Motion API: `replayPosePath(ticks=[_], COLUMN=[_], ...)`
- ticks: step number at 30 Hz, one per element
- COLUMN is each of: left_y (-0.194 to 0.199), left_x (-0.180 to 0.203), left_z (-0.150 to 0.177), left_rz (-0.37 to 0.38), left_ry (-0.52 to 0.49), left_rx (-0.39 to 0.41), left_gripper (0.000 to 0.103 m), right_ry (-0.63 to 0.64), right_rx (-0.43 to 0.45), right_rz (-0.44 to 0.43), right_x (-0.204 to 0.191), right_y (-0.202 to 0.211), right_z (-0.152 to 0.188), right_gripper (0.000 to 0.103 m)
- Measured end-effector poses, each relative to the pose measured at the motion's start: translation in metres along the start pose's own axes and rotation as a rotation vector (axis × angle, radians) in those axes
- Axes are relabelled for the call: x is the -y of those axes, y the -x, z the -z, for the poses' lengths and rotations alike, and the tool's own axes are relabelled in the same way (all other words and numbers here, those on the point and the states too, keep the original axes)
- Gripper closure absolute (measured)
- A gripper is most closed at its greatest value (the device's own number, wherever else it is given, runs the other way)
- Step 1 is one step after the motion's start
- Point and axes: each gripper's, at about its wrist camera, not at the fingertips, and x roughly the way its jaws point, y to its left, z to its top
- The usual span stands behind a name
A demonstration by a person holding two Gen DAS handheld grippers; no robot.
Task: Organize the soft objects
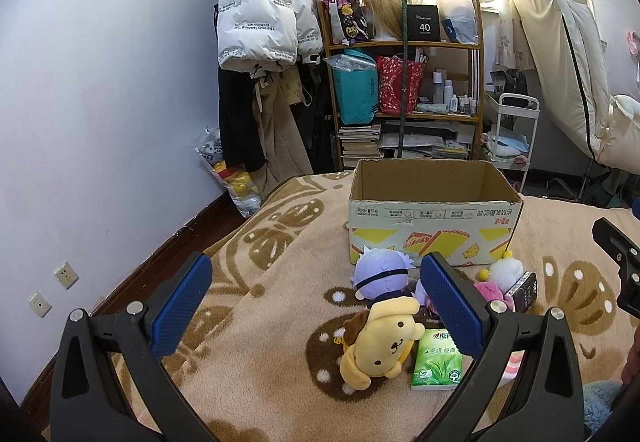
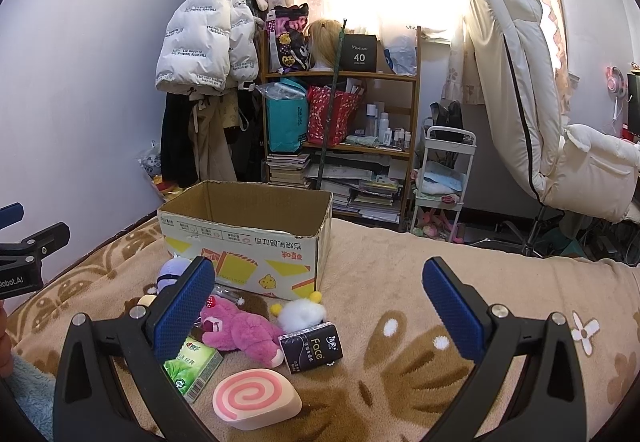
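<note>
Step in hand, as I judge it: first pick, nothing yet in the cardboard box [image 1: 434, 220], which stands open toward the far edge of the bed [image 1: 248, 374]. To do it well I should take 1 toy at a time, close on the body rather than an ear, and lift clear of the box wall before letting go.

1. Left gripper [image 1: 316, 308]: jaws spread wide, holding nothing. The yellow dog toy [image 1: 380, 342] lies low between them, nearer my right pad; the purple-haired doll [image 1: 382, 272] sits behind it, just before the box.
2. Green tissue pack [image 1: 438, 360]: touching the dog's side, partly behind my right pad.
3. Right gripper [image 2: 318, 306]: jaws spread, holding nothing. Pink bear [image 2: 244, 330], white pompom toy [image 2: 300, 312] and black tissue pack [image 2: 312, 346] lie between them, toward the left pad.
4. Pink swirl cushion [image 2: 256, 400]: nearest me, on the bed's near side.
</note>
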Motion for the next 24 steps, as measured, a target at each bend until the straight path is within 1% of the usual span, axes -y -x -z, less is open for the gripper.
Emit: replayPosePath(ticks=[24], left_y=[0.0031], left_x=[0.0016], left_z=[-0.0012], left_rz=[0.0], left_ry=[-0.004], left_rx=[-0.009], left_gripper=[0.001], right_ry=[0.001], right_rx=[-0.004], right_rz=[0.0], right_x=[-0.0004], right_y=[-0.0006], right_z=[-0.0004], right_gripper=[0.0])
